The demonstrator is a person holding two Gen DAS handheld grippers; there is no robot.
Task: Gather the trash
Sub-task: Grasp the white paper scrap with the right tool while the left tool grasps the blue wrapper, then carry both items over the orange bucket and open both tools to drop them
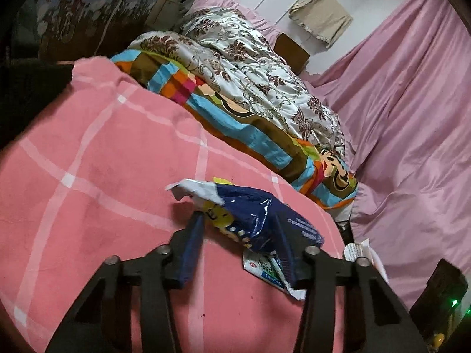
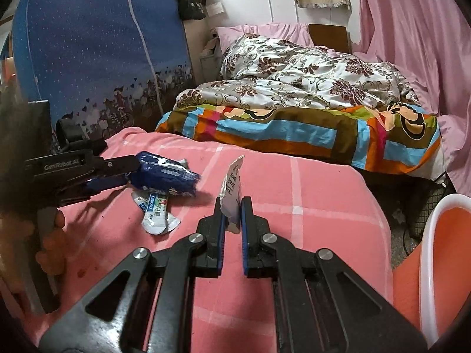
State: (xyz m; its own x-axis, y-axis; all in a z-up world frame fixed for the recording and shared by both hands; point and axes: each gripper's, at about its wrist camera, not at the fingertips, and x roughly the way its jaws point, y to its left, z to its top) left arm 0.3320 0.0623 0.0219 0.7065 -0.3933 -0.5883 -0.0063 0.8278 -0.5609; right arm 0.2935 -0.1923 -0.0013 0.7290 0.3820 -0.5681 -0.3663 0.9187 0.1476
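Observation:
A crumpled dark blue snack wrapper [image 1: 253, 214] lies on the pink checked blanket [image 1: 103, 176]. My left gripper [image 1: 238, 229] is open, with one finger on either side of the wrapper. The right wrist view shows the same wrapper [image 2: 164, 176] at the tips of my left gripper [image 2: 132, 172]. A flattened white tube wrapper [image 1: 265, 267] lies just under the blue one and shows again in the right wrist view [image 2: 156, 211]. My right gripper [image 2: 234, 206] is shut on a white paper slip [image 2: 232, 191] with black print, which it holds upright above the blanket.
An orange basin with a white rim [image 2: 426, 264] stands low at the right of the bed. A floral duvet [image 2: 309, 79] and a colourful quilt [image 2: 294, 135] are heaped beyond the blanket. A blue fabric wardrobe [image 2: 94, 58] stands on the left, and pink sheets [image 1: 412, 117] are on the right.

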